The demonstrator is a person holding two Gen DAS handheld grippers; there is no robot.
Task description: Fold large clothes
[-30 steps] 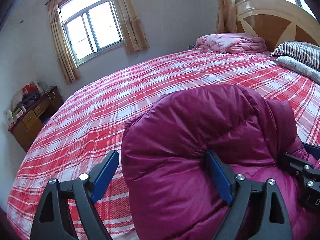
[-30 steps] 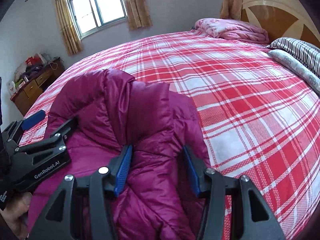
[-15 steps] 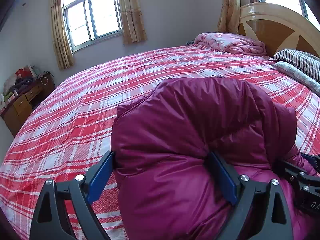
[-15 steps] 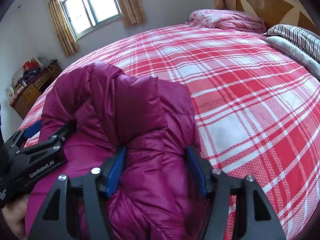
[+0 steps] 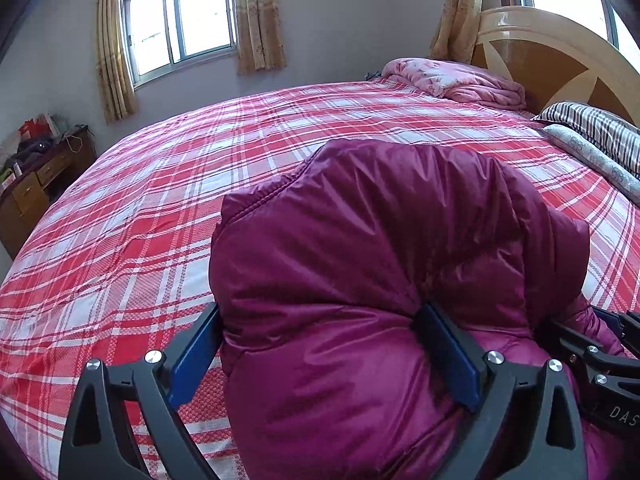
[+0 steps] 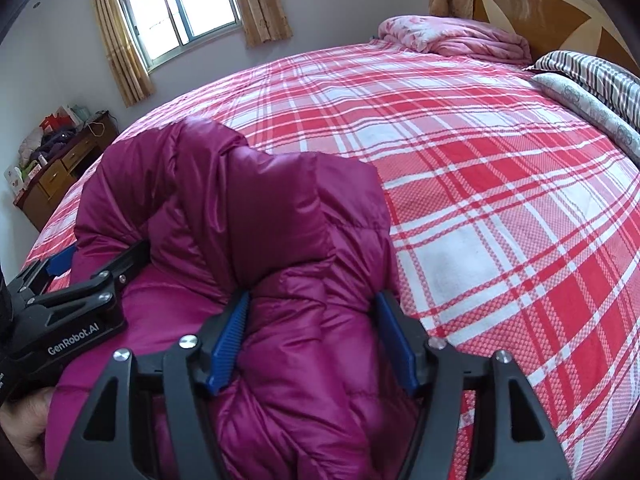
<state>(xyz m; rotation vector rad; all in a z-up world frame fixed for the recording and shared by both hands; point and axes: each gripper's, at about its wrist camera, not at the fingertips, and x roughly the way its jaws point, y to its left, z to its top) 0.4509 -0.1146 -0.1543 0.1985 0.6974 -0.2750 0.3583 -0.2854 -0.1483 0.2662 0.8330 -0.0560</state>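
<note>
The magenta down jacket [image 5: 360, 260] lies bunched into a thick, puffy bundle on the red plaid bedspread [image 5: 120, 240], right in front of both tongs and reaching a little way beyond their tips. By the look of it the main folds are already made, since the coat sits as one compact mound with a doubled-over hump rising past the jaws. What seems left is letting go, and perhaps pressing or squaring the bundle, because the padding stands high rather than flat. The left gripper [image 5: 324, 354] stands very wide, and its jaws have just been opening. A broad swell of jacket fills the space between them, the right pad sunk into a crease and the left pad at the bundle's outer edge, so whether they still squeeze it I cannot tell. The right gripper [image 6: 314, 340] is about half open and has likewise just been opening. A fat roll of the jacket bulges between its blue pads and touches both, which reads as a loosening hold. A hand [image 6: 22, 432] shows behind the left tool.
</note>
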